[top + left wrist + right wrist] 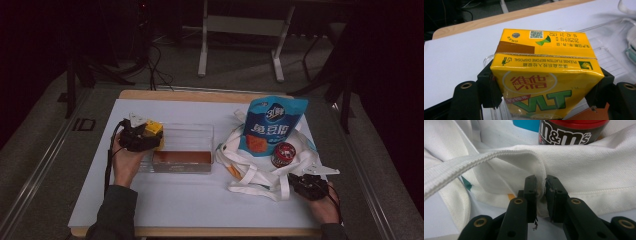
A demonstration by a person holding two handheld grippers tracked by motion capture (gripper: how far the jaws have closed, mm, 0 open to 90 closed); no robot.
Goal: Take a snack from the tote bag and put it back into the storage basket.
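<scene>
Carton [544, 75] clenched in left fingers; right fingers pinch bag [584, 170] on white table [175, 200].

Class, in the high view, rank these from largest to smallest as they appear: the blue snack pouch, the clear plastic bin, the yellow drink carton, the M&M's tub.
1. clear plastic bin
2. blue snack pouch
3. M&M's tub and yellow drink carton: alike, carton partly hidden by the gripper.

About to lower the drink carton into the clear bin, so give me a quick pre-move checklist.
1. Left gripper clamped on yellow carton: ok.
2. Carton held over clear bin: ok.
3. Free space in bin for carton: ok; brown item lies along the near wall.
4. Right gripper pinching white tote bag edge: ok.
5. Blue pouch and M&M's can resting on the bag, apart from the bin: ok.
</scene>
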